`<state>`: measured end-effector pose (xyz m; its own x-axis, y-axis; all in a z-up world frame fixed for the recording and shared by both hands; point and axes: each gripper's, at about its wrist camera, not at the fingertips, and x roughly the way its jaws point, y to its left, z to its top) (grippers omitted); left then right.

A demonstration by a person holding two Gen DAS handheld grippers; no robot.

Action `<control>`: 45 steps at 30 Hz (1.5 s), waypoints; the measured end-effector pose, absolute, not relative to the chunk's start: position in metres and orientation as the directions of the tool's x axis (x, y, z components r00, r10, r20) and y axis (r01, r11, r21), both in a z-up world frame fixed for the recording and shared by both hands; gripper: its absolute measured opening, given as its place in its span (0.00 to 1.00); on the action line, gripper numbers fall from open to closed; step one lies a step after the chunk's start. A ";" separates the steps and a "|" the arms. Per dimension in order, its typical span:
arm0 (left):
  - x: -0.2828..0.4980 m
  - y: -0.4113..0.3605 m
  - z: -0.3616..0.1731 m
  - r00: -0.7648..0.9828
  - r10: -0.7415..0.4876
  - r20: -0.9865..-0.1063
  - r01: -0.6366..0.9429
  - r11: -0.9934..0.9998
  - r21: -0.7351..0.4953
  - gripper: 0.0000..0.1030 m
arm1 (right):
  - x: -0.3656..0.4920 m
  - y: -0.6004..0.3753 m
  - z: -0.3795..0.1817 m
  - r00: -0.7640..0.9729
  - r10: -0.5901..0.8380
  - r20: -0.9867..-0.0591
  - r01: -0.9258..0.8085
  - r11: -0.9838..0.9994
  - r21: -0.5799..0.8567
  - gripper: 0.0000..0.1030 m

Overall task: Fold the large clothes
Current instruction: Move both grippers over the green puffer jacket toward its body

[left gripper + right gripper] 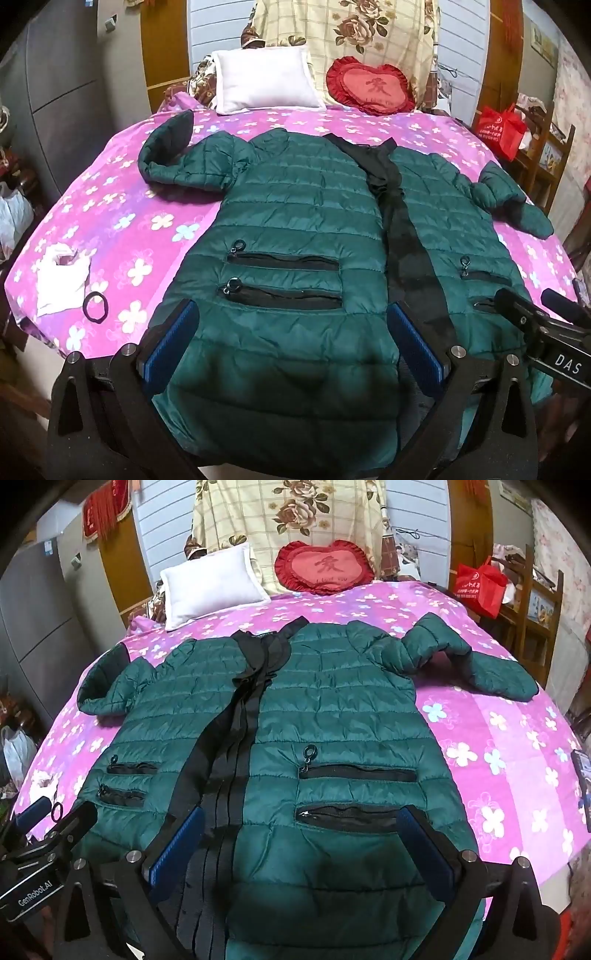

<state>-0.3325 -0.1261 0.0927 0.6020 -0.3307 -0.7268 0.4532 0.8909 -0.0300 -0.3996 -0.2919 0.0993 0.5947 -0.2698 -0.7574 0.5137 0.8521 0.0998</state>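
A dark green quilted puffer jacket (295, 206) lies front up on the bed, open down the middle with its black lining strip (399, 229) showing; both sleeves are bent. It also shows in the right wrist view (332, 709). My left gripper (291, 332) is open, its blue-padded fingers (173, 339) hovering over the jacket's left hem below two zip pockets. My right gripper (303, 834) is open over the right hem and lower pocket (354, 816). Each gripper shows at the edge of the other's view; the right gripper (535, 314) is at the left view's right edge.
The bed has a pink flowered sheet (122, 229). A white cloth (61, 277) and a black hair tie (96, 301) lie at its left. A white pillow (264, 81) and a red heart cushion (369, 86) sit at the head. A red bag (502, 129) stands to the right.
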 end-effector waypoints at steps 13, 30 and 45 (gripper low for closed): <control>-0.337 -0.129 0.089 0.597 -0.323 -0.735 0.454 0.891 -0.023 0.99 | -0.393 -0.291 0.092 0.595 -0.273 -0.756 0.505 0.859 0.088 1.00; -0.333 -0.126 0.089 0.598 -0.321 -0.734 0.443 0.896 -0.031 0.99 | -0.395 -0.290 0.096 0.577 -0.264 -0.773 0.511 0.855 0.091 1.00; -0.329 -0.124 0.088 0.599 -0.316 -0.736 0.438 0.899 -0.029 0.99 | -0.391 -0.291 0.093 0.601 -0.273 -0.751 0.506 0.858 0.093 1.00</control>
<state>-0.3290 -0.1240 0.0885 0.5988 -0.3155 -0.7362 0.4378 0.8986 -0.0290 -0.3906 -0.2907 0.0927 0.6012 -0.2730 -0.7510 0.5056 0.8578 0.0929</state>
